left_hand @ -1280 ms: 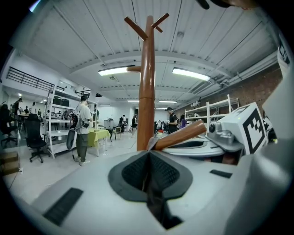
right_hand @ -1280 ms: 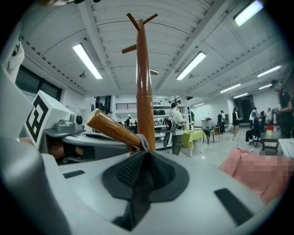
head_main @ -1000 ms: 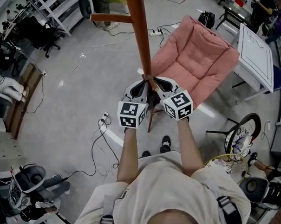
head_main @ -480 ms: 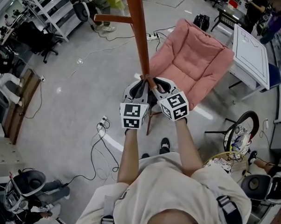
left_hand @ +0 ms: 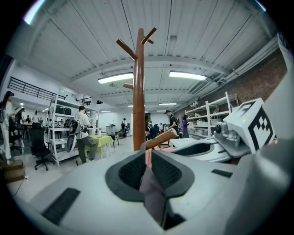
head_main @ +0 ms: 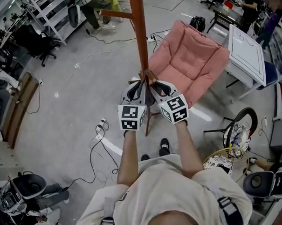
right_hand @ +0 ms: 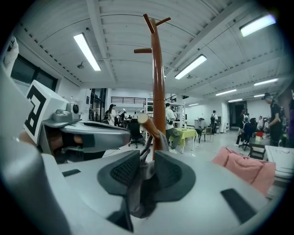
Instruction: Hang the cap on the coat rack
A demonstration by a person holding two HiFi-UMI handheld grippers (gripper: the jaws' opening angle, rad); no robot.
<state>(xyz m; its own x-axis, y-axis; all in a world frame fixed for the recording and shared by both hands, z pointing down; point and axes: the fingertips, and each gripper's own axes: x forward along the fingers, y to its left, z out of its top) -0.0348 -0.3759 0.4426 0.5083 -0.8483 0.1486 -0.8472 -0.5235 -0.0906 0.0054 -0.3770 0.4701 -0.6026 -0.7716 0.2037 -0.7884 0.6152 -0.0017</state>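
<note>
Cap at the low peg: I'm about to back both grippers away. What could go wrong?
The right gripper has just been opening its jaws, yet the cap lies between them; backing out could snag it and drag it off the peg. The left gripper pinches the cap, so pulling now with one side loose could twist it off. No view shows whether the cap sits over the peg, so it may drop once released.

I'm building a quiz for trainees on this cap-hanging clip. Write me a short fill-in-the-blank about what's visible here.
1. The chair beside the rack is ___.
2. Grey cap fabric sits between the left gripper's ___.
3. The person's shoes are ___.

Missing words: pink; jaws; black.
</note>
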